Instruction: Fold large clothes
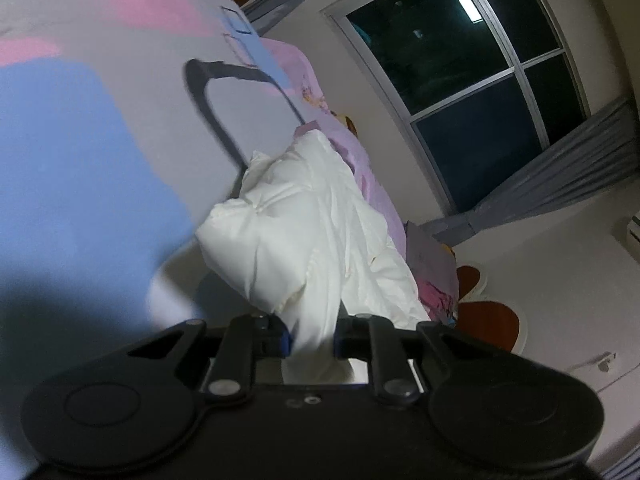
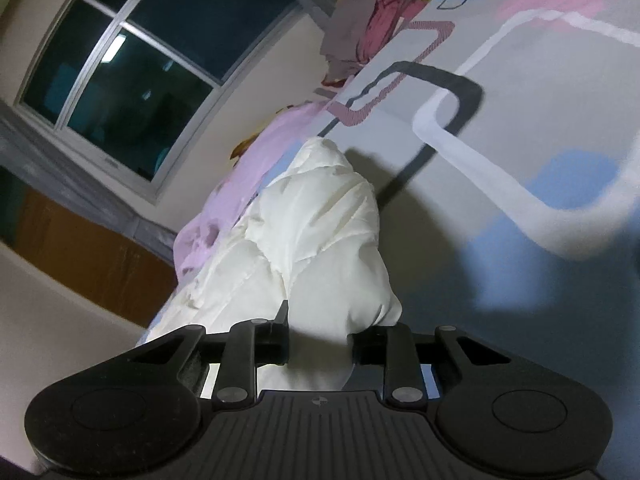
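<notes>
Each matte black gripper (image 1: 312,344) (image 2: 320,346) has round discs, silver rivets and hinged linkage bars.

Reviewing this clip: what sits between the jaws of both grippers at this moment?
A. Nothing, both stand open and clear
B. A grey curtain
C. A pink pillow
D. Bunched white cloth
D. In each wrist view the white garment is pinched between the jaws: the left gripper and the right gripper are both closed on its bunched fabric above the patterned bedsheet.

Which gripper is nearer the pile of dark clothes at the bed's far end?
Cannot tell; neither clearly nearer. The left gripper and right gripper each pinch the white garment, with the clothes pile well beyond both.
</notes>
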`<state>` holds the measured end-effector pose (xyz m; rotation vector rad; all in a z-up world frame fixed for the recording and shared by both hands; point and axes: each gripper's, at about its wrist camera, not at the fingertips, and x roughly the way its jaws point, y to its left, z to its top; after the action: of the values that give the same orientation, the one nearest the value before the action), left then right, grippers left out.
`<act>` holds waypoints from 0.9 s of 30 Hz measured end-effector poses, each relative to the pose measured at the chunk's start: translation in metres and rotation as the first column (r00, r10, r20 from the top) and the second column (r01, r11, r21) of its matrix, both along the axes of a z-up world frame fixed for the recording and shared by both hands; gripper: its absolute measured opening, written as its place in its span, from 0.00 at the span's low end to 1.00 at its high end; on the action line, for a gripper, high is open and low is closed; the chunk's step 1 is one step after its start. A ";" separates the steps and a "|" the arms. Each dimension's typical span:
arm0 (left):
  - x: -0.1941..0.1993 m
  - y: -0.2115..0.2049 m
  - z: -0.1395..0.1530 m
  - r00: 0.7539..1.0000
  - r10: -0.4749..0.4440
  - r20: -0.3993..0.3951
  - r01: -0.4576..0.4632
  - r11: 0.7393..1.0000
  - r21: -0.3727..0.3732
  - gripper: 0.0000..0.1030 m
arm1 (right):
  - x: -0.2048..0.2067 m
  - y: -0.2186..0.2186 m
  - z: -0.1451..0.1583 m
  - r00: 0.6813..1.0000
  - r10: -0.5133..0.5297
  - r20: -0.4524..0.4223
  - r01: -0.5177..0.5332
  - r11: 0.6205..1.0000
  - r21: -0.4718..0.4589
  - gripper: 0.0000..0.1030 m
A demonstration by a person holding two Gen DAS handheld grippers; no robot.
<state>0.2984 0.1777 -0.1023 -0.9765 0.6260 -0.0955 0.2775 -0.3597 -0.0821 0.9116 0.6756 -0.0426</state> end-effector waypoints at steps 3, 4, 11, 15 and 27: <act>-0.036 0.000 0.001 1.000 -0.015 -0.015 0.015 1.000 0.016 0.17 | -0.037 0.004 0.001 1.000 0.008 -0.009 -0.008 1.000 -0.011 0.25; -0.046 0.001 0.001 1.000 -0.017 -0.020 0.018 1.000 0.021 0.17 | -0.048 0.004 0.001 1.000 0.010 -0.013 -0.010 1.000 -0.009 0.25; -0.112 0.006 0.003 0.999 -0.010 -0.037 0.011 1.000 0.023 0.17 | -0.116 0.009 0.004 1.000 0.017 -0.025 -0.018 1.000 -0.017 0.25; -0.132 0.008 0.002 0.999 -0.015 -0.048 0.016 0.999 0.032 0.17 | -0.137 0.009 0.000 0.999 0.015 -0.035 -0.015 1.000 -0.003 0.25; -0.143 0.018 -0.006 0.996 0.032 -0.081 -0.024 0.995 0.100 0.68 | -0.168 -0.015 0.027 0.993 -0.109 0.034 0.114 0.977 -0.182 0.56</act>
<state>0.1557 0.1961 -0.1080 -0.8964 0.6858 0.0009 0.1091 -0.3750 -0.0552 0.7700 0.5870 -0.1910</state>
